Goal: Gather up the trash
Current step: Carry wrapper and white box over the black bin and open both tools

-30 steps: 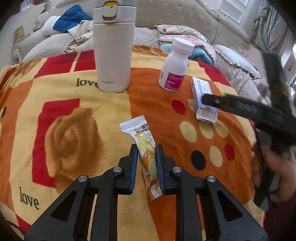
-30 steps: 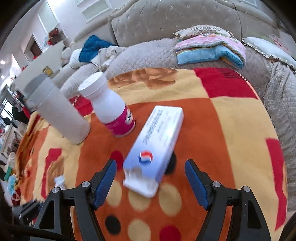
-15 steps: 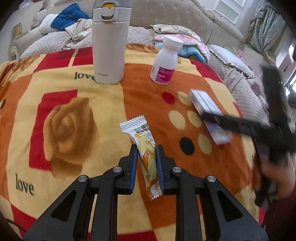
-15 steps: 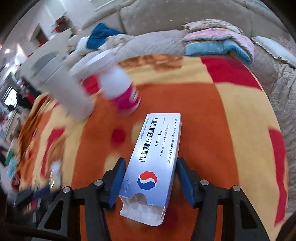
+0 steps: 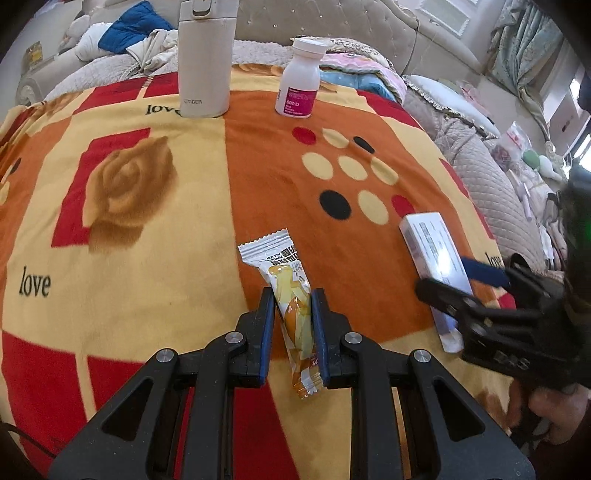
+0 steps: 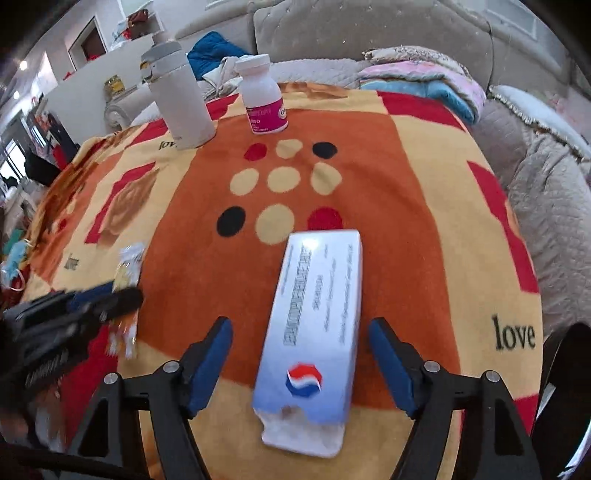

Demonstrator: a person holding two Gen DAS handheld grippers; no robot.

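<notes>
On the patterned blanket (image 5: 155, 236), orange, cream and red with a rose and the word "love", the left hand-held gripper (image 5: 293, 325) has its two blue-padded fingers (image 5: 266, 332) pressed in on a yellow snack wrapper (image 5: 288, 295). The wrapper runs lengthwise between them, its crimped white end pointing away and its other end sticking out toward the camera.

To the right, the right hand-held gripper (image 6: 301, 365) is spread wide on either side of a white and blue medicine box (image 6: 314, 332). Neither blue pad (image 6: 210, 365) touches the box, which lies flat on the blanket with its torn-open end toward the camera and a red and blue logo near that end. From the left wrist view the same box (image 5: 432, 254) sits near the right edge of the blanket, partly under the other gripper's fingers.

At the far side of the blanket stand a tall white flask (image 5: 205, 62) and, to its right, a white pill bottle (image 5: 301, 79) with a pink label, both upright and well apart from the grippers. Behind them is a grey quilted sofa (image 6: 351, 33) with folded bedding (image 6: 424, 81) and clothes on it.
</notes>
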